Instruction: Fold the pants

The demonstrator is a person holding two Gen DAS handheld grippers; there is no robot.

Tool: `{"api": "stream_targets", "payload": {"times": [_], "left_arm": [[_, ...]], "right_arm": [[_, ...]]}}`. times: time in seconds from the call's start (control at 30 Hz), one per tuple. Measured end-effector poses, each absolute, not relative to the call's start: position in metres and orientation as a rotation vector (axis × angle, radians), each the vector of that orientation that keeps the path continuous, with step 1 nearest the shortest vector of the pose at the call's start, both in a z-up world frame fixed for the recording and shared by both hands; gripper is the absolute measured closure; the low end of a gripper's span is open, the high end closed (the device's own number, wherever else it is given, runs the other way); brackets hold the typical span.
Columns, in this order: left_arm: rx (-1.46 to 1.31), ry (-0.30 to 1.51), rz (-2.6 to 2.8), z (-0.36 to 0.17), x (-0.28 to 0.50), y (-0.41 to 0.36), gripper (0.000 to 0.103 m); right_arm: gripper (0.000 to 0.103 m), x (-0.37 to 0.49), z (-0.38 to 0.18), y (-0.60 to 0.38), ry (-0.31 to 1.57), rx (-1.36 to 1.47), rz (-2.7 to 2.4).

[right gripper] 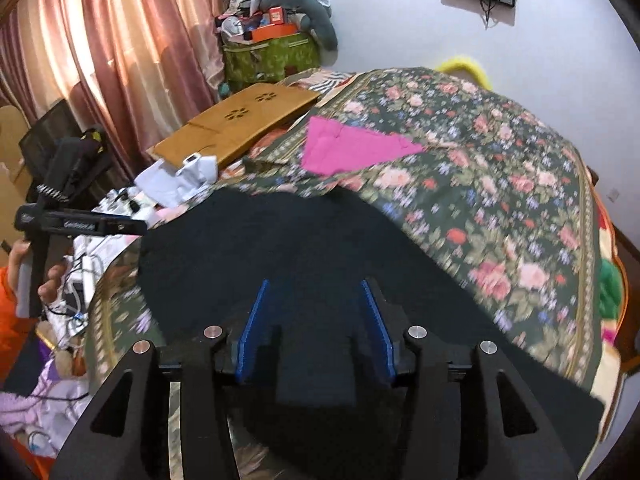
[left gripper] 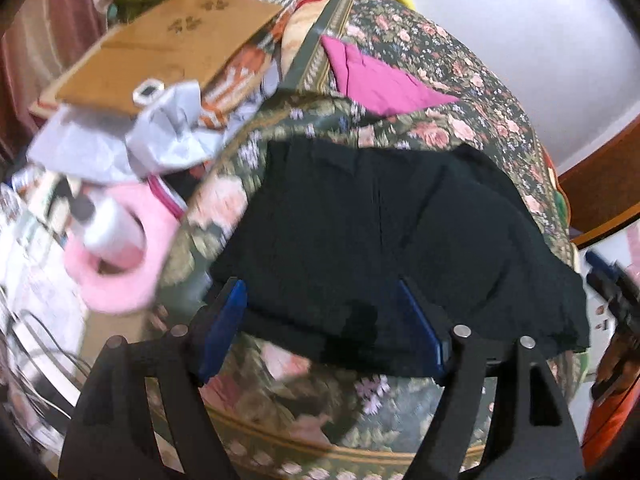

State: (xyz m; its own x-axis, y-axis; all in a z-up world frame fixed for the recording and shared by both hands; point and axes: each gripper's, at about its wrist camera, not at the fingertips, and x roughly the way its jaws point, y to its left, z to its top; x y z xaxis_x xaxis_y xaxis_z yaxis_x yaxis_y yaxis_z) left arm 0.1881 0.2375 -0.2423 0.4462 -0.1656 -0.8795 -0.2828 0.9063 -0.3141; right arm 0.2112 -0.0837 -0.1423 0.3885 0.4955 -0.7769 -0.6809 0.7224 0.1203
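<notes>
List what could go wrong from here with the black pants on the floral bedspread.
1. Both the left gripper and right gripper stand open above the black pants; nothing holds the fold, so it may spring loose.
2. The pants' right corner lies near the edge of the floral bedspread and might slide off.

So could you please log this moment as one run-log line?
task: fold pants | black pants: folded on floral bedspread | left hand-held gripper: open, empty | right hand-held gripper: open, empty
</notes>
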Motion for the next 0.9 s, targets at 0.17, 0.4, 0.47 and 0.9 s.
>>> {"api": "stream_targets", "payload": {"times": [0.17, 0.4, 0.47, 0.9], "left_arm": [[-0.535, 1.146, 0.048, -0.262, 0.179, 0.229, 0.027], [-0.575, 1.156, -0.008, -0.267, 0.188, 0.219, 0.027], [-0.605, 1.176, -0.028, -0.272, 0.194, 0.219, 0.027], [-0.541, 1.181, 0.053, -0.278, 0.213, 0.213, 0.078]], "right_arm": [[0.059, 0.187, -0.163, -0.076, 0.964, -0.254, 0.804], [0.058, 0.170, -0.178, -0.058, 0.957, -0.355, 0.824], [0.058, 0.172, -0.179, -0.053, 0.940, -0.371, 0.830], [0.094, 0.171, -0.173, -0.041, 0.890, -0.346, 0.914]]}}
